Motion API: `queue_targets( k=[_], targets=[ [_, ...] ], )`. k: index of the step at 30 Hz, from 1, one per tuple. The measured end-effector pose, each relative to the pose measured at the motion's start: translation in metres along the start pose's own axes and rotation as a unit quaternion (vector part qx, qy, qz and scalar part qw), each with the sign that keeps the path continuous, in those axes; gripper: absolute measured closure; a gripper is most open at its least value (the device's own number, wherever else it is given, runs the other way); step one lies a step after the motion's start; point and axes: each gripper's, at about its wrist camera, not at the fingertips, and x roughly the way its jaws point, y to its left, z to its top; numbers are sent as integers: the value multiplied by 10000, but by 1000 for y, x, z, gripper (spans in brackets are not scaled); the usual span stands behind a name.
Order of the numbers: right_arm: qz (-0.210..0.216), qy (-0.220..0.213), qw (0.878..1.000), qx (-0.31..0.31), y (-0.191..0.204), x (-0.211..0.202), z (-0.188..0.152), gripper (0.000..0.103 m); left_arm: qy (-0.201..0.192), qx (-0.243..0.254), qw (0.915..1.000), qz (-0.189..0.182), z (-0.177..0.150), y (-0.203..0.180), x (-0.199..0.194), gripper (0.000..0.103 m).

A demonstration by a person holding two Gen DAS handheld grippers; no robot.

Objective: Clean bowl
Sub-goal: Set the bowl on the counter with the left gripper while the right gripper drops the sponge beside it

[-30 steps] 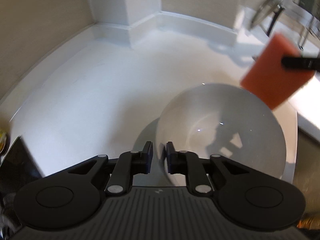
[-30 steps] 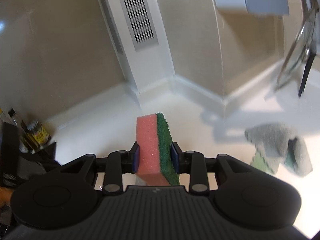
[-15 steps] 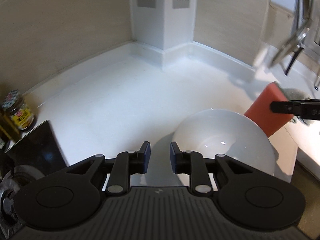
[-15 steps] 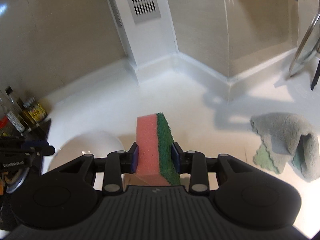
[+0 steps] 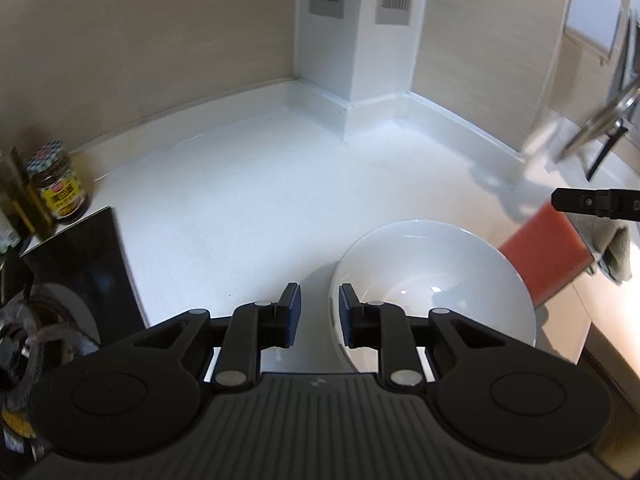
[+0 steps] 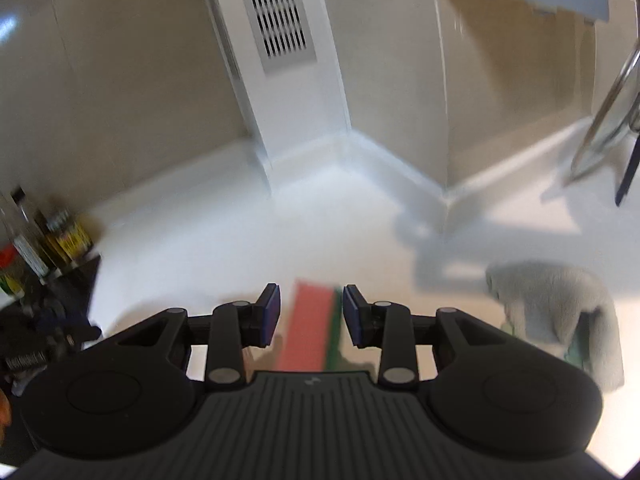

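Your left gripper is open, with a middling gap between its two fingers. Its jaws have just been closing a little, but nothing is pressed between them. You only see the white counter through the gap.

The white bowl sits upright on the counter, just to the right of that gripper. Its near left edge shows right by the right finger. The bowl looks clean and shiny inside, with small spots of light on it.

Your right gripper is open too. The sponge is between its fingers (it is blurry in this view), and there is a thin gap on each side of it. The pads do not press on it. The sponge is pink with a green side, and the green side faces the right finger.

From the left camera, the sponge shows its pink face just beside the bowl, on the bowl's right. I cannot tell if the two touch. One black finger of your right gripper reaches in over the sponge's top corner.

A grey cloth lies crumpled on the counter, to the right of the sponge. A jar with a yellow label stands far off on the left, by the wall.
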Motion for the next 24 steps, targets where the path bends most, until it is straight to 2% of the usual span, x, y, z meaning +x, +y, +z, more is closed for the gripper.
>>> queue_targets(
  k=[5,8,15,21,24],
  targets=[
    [295,-57,9992,-262,-5,-10,0,73,-293,-140,9990,315,-6,-18,-10,77],
    [408,-92,9991,-113,-22,-17,-1,73,-404,-315,9976,460,-12,-28,-18,77],
    [315,44,9995,40,-67,-39,-14,73,-530,-620,9941,711,-32,-57,-35,77],
    [12,448,9958,-794,-63,-56,-46,73,-615,-719,9917,874,-53,-89,-53,76],
    [89,590,9913,-1176,-56,-63,-59,73,-575,-768,9911,921,-64,-106,-59,76]
  ],
)
